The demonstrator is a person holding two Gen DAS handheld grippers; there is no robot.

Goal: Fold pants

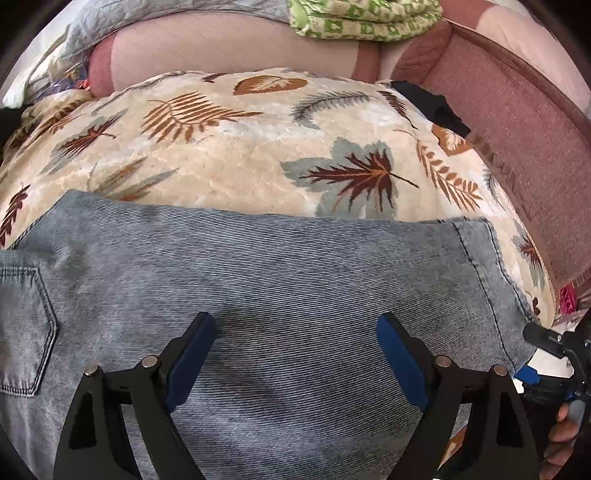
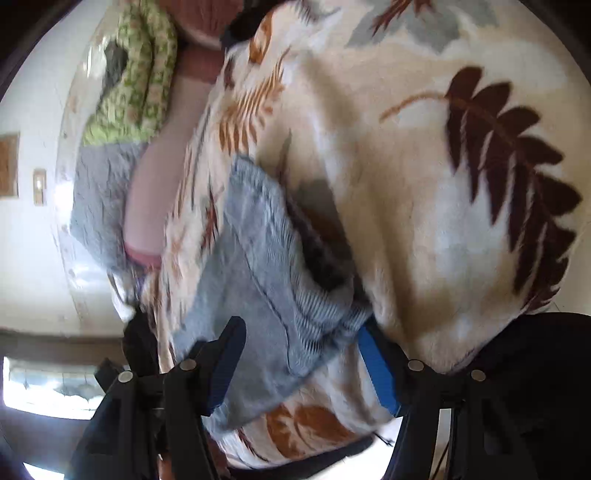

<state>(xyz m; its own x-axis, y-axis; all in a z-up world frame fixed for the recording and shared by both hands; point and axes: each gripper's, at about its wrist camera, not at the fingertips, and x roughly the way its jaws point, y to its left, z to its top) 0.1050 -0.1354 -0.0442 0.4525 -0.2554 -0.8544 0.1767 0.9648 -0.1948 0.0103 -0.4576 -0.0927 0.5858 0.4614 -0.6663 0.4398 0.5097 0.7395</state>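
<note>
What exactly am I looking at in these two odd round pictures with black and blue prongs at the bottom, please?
No robot here: a person holds a two-finger tool in each hand, each with a wide-angle camera looking along its fingers. The left gripper, seen from its own camera, hovers open over grey-blue jeans, holding nothing. The right gripper, in its blurred, tilted view, is open around the jeans' edge, not clamped. The jeans lie on a cream leaf-patterned blanket on a pink sofa, with a green patterned cloth behind.
</note>
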